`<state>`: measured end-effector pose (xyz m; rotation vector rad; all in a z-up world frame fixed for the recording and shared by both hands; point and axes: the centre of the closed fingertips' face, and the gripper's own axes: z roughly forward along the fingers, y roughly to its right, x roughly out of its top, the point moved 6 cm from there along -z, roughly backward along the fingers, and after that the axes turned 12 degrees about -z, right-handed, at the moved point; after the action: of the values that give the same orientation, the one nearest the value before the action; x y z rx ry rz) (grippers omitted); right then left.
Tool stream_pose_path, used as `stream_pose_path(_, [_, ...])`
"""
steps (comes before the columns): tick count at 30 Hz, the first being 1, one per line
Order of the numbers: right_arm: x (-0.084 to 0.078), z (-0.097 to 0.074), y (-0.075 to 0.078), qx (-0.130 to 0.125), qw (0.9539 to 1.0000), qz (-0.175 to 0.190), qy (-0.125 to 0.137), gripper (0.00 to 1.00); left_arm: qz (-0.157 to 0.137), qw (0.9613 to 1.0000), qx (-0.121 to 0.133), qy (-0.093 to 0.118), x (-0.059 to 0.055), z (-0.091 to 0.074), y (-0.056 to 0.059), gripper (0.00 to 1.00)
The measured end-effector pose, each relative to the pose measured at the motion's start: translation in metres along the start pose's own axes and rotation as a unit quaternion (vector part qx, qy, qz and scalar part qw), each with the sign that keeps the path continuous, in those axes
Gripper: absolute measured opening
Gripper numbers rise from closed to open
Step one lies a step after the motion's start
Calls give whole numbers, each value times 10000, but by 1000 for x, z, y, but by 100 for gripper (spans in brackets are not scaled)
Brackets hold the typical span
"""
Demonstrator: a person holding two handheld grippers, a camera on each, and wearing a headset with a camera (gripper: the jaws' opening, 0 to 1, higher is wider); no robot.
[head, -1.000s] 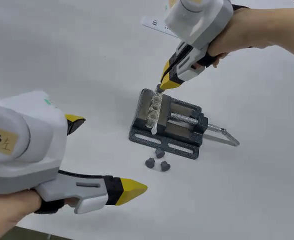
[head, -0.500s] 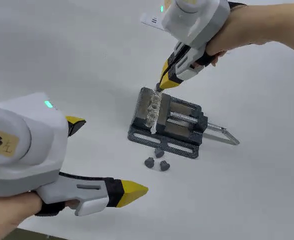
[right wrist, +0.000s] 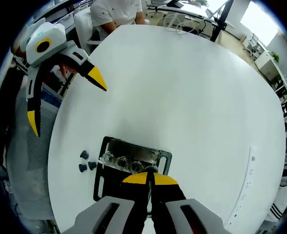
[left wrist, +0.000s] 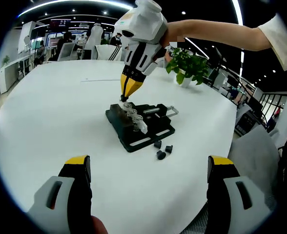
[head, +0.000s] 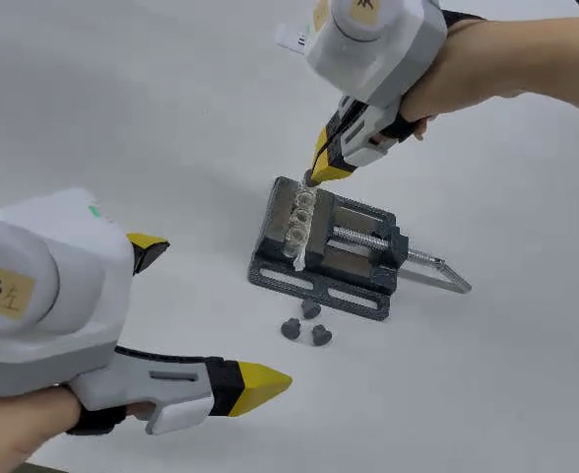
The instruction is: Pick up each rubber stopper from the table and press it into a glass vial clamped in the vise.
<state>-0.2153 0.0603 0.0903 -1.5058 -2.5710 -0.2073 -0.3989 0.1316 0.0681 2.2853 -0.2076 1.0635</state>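
Hardly shifted, the right gripper [head: 311, 178] stayed clenched on a small dark rubber stopper [left wrist: 124, 99] above the farthest clear glass vial [head: 305, 198] in the black metal vise [head: 360, 268], three loose stoppers [head: 305, 326] at its 6 o'clock, the left gripper [head: 223, 308] released at 8 o'clock.

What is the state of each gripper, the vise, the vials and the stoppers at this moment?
Vise: closed on the glass vials.
Glass vials: upright, clamped; visible mouths unstoppered.
Right gripper: fingers shut on one stopper, above the end of the row.
Left gripper: open, empty.
Loose stoppers: three, lying on the table beside the vise.
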Motion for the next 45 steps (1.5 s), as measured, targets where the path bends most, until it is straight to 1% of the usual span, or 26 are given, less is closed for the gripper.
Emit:
stream_pose_path(1, [0, 0, 0, 16, 10000, 15, -3, 0, -1, 10000, -2, 0, 0, 0, -1, 99])
stream_pose_path(2, [0, 0, 0, 40, 10000, -45, -12, 0, 1, 10000, -2, -4, 0, 0, -1, 99])
stream_pose_path(4, [-1, 3, 3, 62, 9999, 119, -2, 0, -1, 10000, -8, -9, 0, 2, -1, 99])
stream_pose_path(5, [-2, 3, 4, 70, 9999, 88, 4, 0, -1, 10000, -7, -7, 0, 2, -1, 99])
stream_pose_path(8, [-2, 2, 0, 88, 9999, 65, 44, 0, -34, 10000, 0, -10, -1, 3, -2, 99])
stream_pose_path(10, [-2, 1, -2, 105, 9998, 140, 49, 0, -41, 10000, 6, -25, -2, 3, -1, 99])
stream_pose_path(12, [-2, 1, -3, 151, 9999, 58, -44, 0, -73, 10000, 2, -29, -2, 4, 0, 99])
stream_pose_path(13, [-1, 2, -3, 145, 9998, 82, -53, 0, -77, 10000, 0, -24, -2, 5, 0, 99])
stream_pose_path(14, [0, 0, -5, 178, 9998, 33, -91, 0, -77, 10000, 1, -36, -3, 5, 0, 99])
stream_pose_path(19, [0, 0, -4, 240, 9996, 32, -117, 0, -118, 9999, -2, -25, -3, 8, 2, 99])
stream_pose_path(23, [1, -1, -5, 239, 9995, 172, -150, 0, -151, 9999, -4, -17, -4, 8, 2, 99])
stream_pose_path(26, [3, 1, -1, 324, 9987, 308, -245, 0, -163, 9999, -20, -27, -6, 10, 2, 99])
stream_pose_path(30, [6, 3, 1, 406, 9981, 345, -316, 0, -189, 9998, -40, -40, -7, 11, 4, 99])
stream_pose_path(31, [7, 4, 2, 434, 9975, 411, -369, 0, -196, 9998, -46, -28, -7, 11, 4, 99])
stream_pose_path(33, [8, 6, 3, 433, 9976, 359, -412, 0, -198, 9998, -49, -43, -7, 12, 3, 99])
stream_pose_path(34, [8, 5, 1, 428, 9973, 413, -436, 0, -202, 9998, -52, -40, -8, 12, 3, 99])
stream_pose_path(35, [8, 5, 1, 428, 9975, 351, -434, 0, -206, 9998, -57, -38, -7, 12, 3, 99])
stream_pose_path(36, [7, 5, 1, 444, 9971, 470, -402, 0, -203, 9998, -61, -26, -7, 13, 3, 99])
stream_pose_path(38, [5, 6, 2, 452, 9975, 434, -336, 0, -198, 9998, -62, -27, -6, 13, 4, 99])
stream_pose_path(39, [4, 7, 2, 455, 9982, 298, -251, 0, -186, 9998, -61, -26, -6, 13, 4, 99])
stream_pose_path(40, [2, 7, 0, 442, 9980, 378, -233, 0, -189, 9998, -54, -21, -6, 13, 3, 99])
stream_pose_path(41, [2, 7, -1, 425, 9986, 275, -182, 0, -193, 9998, -52, -13, -6, 12, 3, 99])
stream_pose_path(43, [2, 9, 2, 401, 9984, 345, -184, 0, -196, 9998, -39, -8, -5, 12, 3, 99])
stream_pose_path(44, [3, 9, 0, 379, 9988, 255, -203, 0, -191, 9998, -28, -5, -5, 11, 3, 99])
stream_pose_path(45, [3, 9, 0, 371, 9987, 266, -223, 0, -186, 9998, -25, -8, -5, 10, 3, 99])
